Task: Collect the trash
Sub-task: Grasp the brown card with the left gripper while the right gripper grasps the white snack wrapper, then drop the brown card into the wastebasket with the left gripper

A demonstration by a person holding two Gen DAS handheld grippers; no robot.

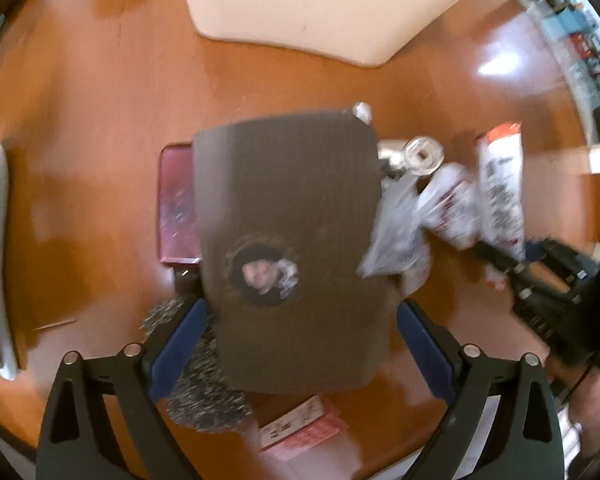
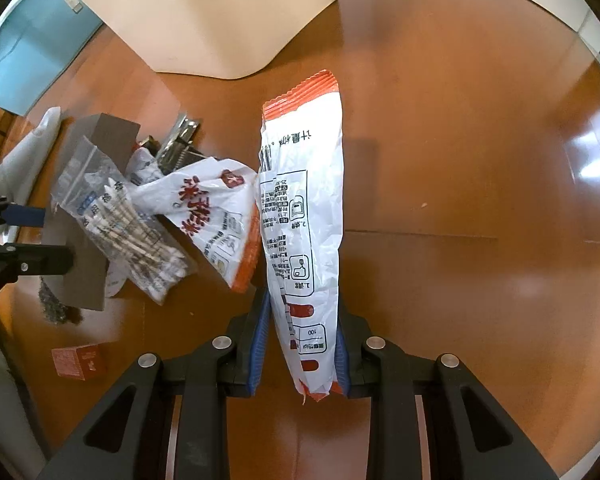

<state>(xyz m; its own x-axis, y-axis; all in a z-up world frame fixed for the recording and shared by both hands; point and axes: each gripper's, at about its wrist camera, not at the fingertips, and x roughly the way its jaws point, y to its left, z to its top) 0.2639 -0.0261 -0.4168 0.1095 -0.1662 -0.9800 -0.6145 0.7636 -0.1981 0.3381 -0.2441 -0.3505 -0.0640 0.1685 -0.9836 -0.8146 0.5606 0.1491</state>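
The right gripper (image 2: 300, 344) grips the white-and-orange wrapper (image 2: 302, 216), its long axis running forward from the fingers. The left gripper (image 1: 300, 344), fingers spread, straddles the cardboard sheet (image 1: 296, 240) mid-surface.

The right gripper (image 2: 302, 344) was seen with its blue pads (image 2: 262, 340) closed against a held packet. The left gripper (image 1: 300, 344) was seen spread wide, its blue pads (image 1: 180, 344) well apart.
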